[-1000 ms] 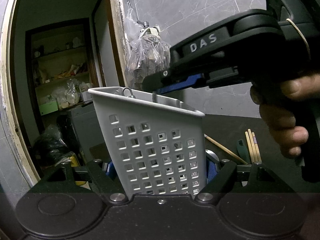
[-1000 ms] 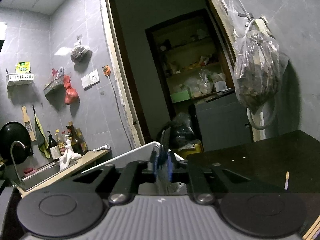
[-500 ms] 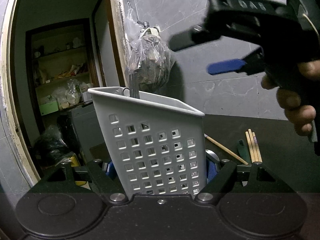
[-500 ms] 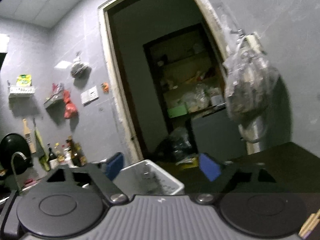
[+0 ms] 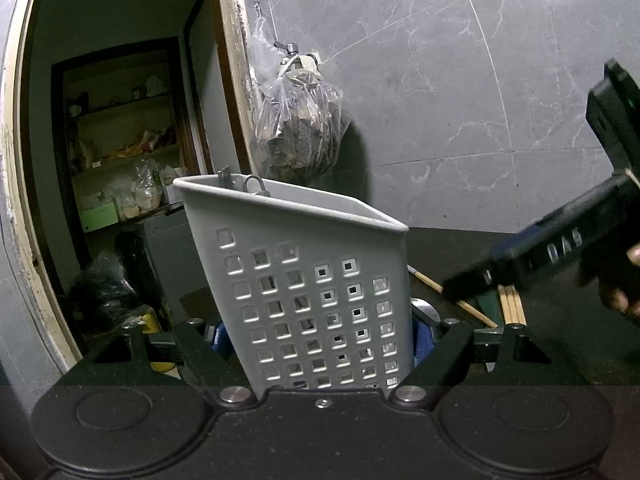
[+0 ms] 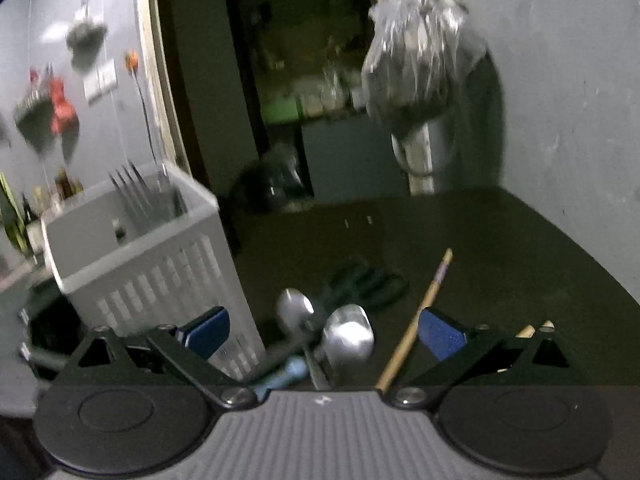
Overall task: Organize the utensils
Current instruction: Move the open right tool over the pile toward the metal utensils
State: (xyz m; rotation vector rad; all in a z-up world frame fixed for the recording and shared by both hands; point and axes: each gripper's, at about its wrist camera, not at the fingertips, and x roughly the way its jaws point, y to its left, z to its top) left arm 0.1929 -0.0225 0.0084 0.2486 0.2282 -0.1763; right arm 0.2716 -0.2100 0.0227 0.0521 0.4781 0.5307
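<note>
Left gripper (image 5: 320, 340): closed on the caddy (image 5: 304, 280), blue pads pressed to its two lower side walls at centre frame.
Right gripper (image 6: 320, 336): wide apart, its jaws have just been opening; nothing clamped, spoons and a chopstick lie in the gap below it.
Caddy: grey perforated plastic, upright, centre of the left view and left of the right view; a fork (image 6: 136, 192) stands inside with tines up.
Loose utensils: two metal spoons (image 6: 320, 328) crossed at lower centre of the right view, a blue-handled piece (image 6: 284, 372) under them, a chopstick (image 6: 420, 316) slanting up to the right, more chopsticks (image 6: 532, 330) at lower right, dark scissors (image 6: 368, 284) just behind the spoons.
Handling, spoons: likely stiff, light and slick; bowls are smooth and curved, so the handle is the better hold, and the crossed pile may shift when one is lifted.
Handling, chopstick: thin, light, apt to roll; take it near mid-length, pads across the stick.
Handling, caddy: light and thin-walled, would tip or slide without the left hold.
Edges: the caddy's rim is the lip to clear when dropping things in; fork tines stick up above it at the far corner.
Open room: dark table (image 6: 500, 248) is bare to the right and rear up to the wall; the left side is crowded by the caddy.
</note>
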